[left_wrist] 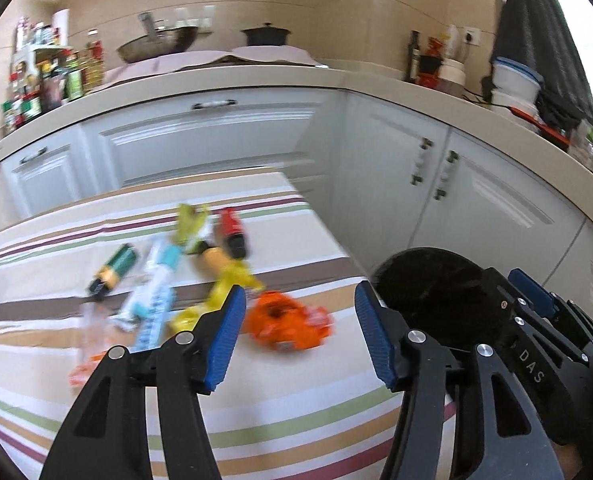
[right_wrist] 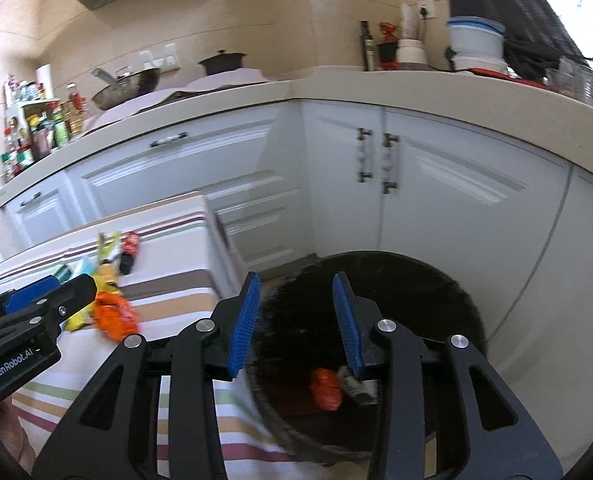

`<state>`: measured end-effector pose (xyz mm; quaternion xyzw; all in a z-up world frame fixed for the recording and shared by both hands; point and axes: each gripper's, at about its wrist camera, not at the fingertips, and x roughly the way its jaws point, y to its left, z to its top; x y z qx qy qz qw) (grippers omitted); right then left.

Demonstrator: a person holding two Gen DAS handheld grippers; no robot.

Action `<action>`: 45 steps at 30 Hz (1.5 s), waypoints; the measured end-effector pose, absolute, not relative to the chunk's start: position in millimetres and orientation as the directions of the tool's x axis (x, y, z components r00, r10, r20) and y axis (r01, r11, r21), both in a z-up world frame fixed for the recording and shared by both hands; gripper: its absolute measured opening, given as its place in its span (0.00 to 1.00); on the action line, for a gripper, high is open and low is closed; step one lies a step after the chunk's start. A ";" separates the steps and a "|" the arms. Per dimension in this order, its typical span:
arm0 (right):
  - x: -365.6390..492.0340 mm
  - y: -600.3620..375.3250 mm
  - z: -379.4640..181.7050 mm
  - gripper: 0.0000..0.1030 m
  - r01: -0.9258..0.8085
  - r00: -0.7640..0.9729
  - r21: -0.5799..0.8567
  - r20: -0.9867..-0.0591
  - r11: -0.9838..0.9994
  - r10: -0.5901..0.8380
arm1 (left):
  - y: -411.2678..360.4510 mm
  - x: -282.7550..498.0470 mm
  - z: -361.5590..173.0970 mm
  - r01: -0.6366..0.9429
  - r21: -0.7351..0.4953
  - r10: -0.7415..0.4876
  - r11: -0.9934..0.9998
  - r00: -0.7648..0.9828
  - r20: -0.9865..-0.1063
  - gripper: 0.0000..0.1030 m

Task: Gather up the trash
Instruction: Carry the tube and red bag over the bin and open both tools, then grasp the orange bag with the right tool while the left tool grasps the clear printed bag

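Observation:
Several pieces of trash lie on the striped tablecloth (left_wrist: pixel 296 400): an orange wrapper (left_wrist: pixel 288 322), a yellow wrapper (left_wrist: pixel 224 280), a red and black packet (left_wrist: pixel 232 232), a green bottle (left_wrist: pixel 114 270) and a blue and white wrapper (left_wrist: pixel 156 292). My left gripper (left_wrist: pixel 296 328) is open and empty, just short of the orange wrapper. My right gripper (right_wrist: pixel 296 320) is open and empty above the black trash bin (right_wrist: pixel 468 312). An orange wrapper (right_wrist: pixel 326 390) and a grey piece (right_wrist: pixel 356 386) lie inside the bin. The orange wrapper on the table also shows in the right wrist view (right_wrist: pixel 114 314).
The black bin (left_wrist: pixel 436 288) stands on the floor at the table's right edge. White cabinets (right_wrist: pixel 416 200) and a beige counter (left_wrist: pixel 256 76) with pots, bottles and containers wrap around behind. The left gripper's body (right_wrist: pixel 28 320) shows at the left of the right wrist view.

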<state>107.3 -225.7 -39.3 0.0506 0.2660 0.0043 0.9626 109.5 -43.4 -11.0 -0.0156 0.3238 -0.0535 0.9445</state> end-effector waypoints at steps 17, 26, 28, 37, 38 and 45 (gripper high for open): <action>112.4 -134.7 -36.6 0.41 -0.166 0.820 0.082 -0.542 0.983 0.183 | 62.5 84.9 -14.8 -0.135 -0.039 0.081 0.990 0.774 -0.628 0.59; 125.3 -95.2 -42.8 0.52 -0.223 0.774 0.055 -0.597 0.973 0.211 | 107.6 78.9 -24.0 -0.227 -0.034 0.151 0.973 0.744 -0.651 0.61; 130.1 -89.7 -45.2 0.57 -0.223 0.759 0.050 -0.617 0.973 0.206 | 115.3 79.0 -27.1 -0.239 -0.038 0.155 0.970 0.733 -0.662 0.62; 150.6 -77.1 -62.6 0.59 -0.238 0.668 0.028 -0.722 0.971 0.184 | 120.5 77.5 -33.0 -0.227 -0.060 0.128 0.972 0.726 -0.676 0.69; 151.7 -76.5 -64.7 0.59 -0.238 0.659 0.026 -0.730 0.971 0.180 | 119.9 77.9 -33.7 -0.222 -0.061 0.123 0.973 0.725 -0.678 0.70; 153.0 -77.3 -66.6 0.50 -0.256 0.647 0.025 -0.738 0.966 0.191 | 110.9 84.2 -39.1 -0.191 -0.069 0.092 0.979 0.717 -0.691 0.72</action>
